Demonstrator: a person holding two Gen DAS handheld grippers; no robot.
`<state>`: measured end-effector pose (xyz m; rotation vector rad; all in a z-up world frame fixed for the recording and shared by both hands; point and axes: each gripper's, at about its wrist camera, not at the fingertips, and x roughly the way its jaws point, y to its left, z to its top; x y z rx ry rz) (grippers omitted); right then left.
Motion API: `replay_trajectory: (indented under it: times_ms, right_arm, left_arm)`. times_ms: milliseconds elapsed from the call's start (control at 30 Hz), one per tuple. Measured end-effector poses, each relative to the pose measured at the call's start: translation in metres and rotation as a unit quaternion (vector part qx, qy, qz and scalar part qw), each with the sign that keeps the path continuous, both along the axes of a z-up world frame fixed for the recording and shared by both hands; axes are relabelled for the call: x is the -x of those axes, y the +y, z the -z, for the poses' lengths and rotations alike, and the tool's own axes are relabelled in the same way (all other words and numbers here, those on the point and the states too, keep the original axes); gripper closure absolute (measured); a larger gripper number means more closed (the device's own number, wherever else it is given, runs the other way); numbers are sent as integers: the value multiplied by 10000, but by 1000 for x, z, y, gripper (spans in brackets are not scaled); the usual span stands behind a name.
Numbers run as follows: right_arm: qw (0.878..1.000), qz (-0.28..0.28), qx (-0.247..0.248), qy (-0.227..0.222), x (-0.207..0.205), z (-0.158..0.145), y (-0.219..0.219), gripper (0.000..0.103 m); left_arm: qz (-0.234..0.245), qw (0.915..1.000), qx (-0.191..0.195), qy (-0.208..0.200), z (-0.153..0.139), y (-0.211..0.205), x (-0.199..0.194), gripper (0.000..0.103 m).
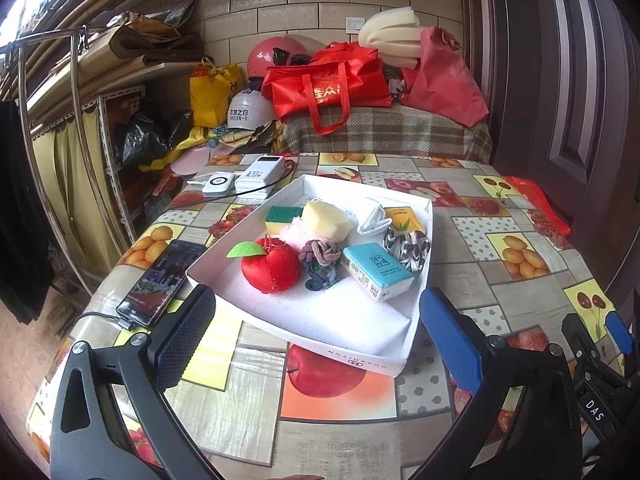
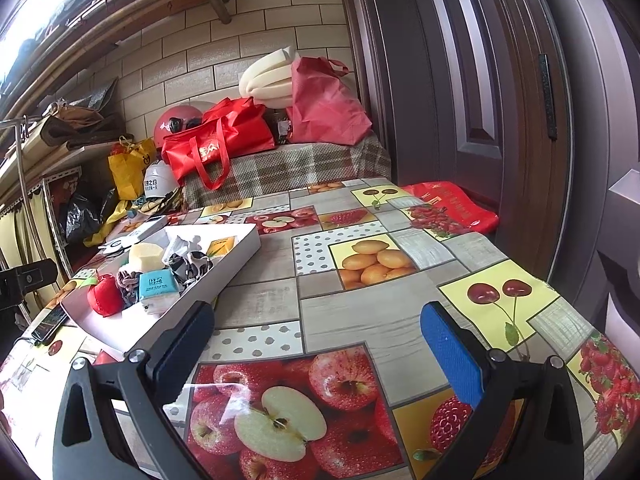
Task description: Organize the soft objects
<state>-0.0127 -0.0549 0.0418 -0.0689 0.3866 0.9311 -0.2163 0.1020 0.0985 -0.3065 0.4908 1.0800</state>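
Observation:
A shallow white box lid (image 1: pixel 352 354) lies on the fruit-print table and holds soft items: a red plush apple (image 1: pixel 270 266), a knotted grey-purple cloth (image 1: pixel 320 258), a teal tissue pack (image 1: pixel 376 270), a pale yellow sponge (image 1: pixel 326 218), a green-topped scrub sponge (image 1: pixel 284 216), a black-and-white cloth bundle (image 1: pixel 408 246), a yellow tissue pack (image 1: pixel 402 218) and a white folded cloth (image 1: pixel 374 220). My left gripper (image 1: pixel 316 344) hovers open over the box's near edge. My right gripper (image 2: pixel 316 348) stands open and empty above bare tablecloth, with the box (image 2: pixel 224 276) to its left.
A lit phone (image 1: pixel 162 280) with a cable lies left of the box. Two white power banks (image 1: pixel 244 180) sit behind it. Beyond the table, a checked bench carries red bags (image 1: pixel 328 84), helmets and foam. A dark door (image 2: pixel 500 120) stands at the right.

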Motion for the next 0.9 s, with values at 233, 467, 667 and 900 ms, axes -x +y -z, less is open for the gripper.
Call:
replay_trajectory:
  times_ms: [233, 467, 667, 900]
  right_arm:
    - [10000, -57, 34, 27, 0, 0, 1, 0]
    - [10000, -68, 52, 49, 0, 0, 2, 0]
    - [10000, -63, 50, 54, 0, 0, 2, 0]
    - [10000, -64, 52, 56, 0, 0, 2, 0]
  left_arm:
    - [15, 10000, 31, 1, -1, 1, 1, 0]
    - [79, 10000, 43, -3, 0, 0, 0, 0]
    - [78, 10000, 47, -4, 0, 0, -1, 0]
    - [100, 9999, 58, -4, 1, -1, -1, 0]
